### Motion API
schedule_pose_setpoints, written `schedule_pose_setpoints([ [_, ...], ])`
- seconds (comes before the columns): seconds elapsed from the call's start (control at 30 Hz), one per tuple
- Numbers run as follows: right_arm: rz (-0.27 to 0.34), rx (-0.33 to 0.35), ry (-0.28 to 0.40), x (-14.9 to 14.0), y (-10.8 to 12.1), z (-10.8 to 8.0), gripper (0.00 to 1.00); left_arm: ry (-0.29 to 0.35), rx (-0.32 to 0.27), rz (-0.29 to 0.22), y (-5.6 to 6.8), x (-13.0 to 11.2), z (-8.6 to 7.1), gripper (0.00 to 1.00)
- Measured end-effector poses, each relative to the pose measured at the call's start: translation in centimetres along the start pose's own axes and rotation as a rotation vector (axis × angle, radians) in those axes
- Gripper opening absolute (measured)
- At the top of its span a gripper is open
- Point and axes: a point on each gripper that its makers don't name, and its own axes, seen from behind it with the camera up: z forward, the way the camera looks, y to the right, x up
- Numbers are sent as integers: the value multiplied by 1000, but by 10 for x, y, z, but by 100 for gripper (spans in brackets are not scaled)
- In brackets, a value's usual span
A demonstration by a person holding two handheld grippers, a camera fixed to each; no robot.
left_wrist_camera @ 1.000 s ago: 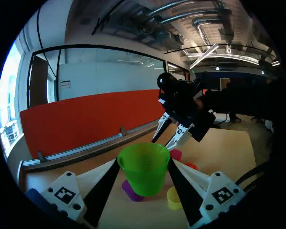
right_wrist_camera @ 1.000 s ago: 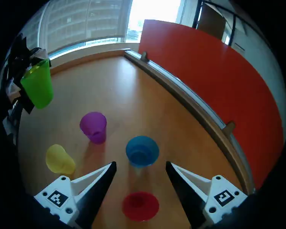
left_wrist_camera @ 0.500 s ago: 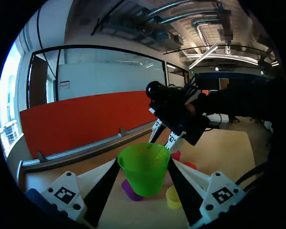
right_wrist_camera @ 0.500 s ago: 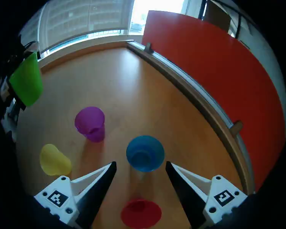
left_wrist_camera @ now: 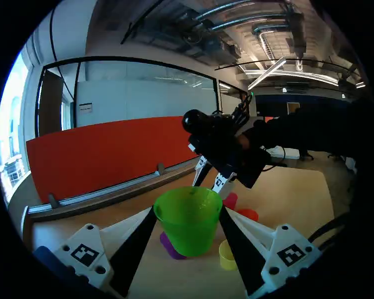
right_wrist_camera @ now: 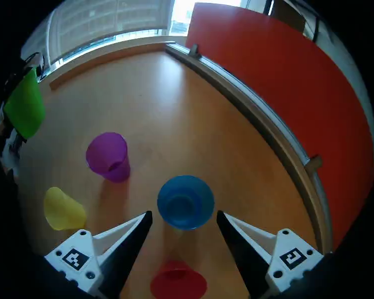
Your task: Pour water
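The left claw (left_wrist_camera: 187,211) grips the green cup (left_wrist_camera: 188,229), lower centre. The right claw (right_wrist_camera: 183,214) gapes wide above the blue cup (right_wrist_camera: 185,202) on the desk (right_wrist_camera: 152,109); it bears square coded tags (right_wrist_camera: 75,259).

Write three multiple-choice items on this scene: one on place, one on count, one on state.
1. Cup closest to the fingertips of the right gripper:
A. blue cup
B. purple cup
C. yellow cup

2. Cups resting on the table:
A. two
B. four
C. six

3. The left gripper is:
A. open and empty
B. shut on a spoon
C. shut on the green cup

Key:
1 A, it sits right at the open fingers' tips.
2 B, the purple cup, yellow cup, blue cup and red cup.
3 C, both fingers press its sides.
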Motion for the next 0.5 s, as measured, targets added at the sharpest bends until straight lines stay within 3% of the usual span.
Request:
schedule_pose_setpoints([
  [0.5,6,13,-34,-2,4,14,100,-5,0,-5,-4,-5,0,88],
])
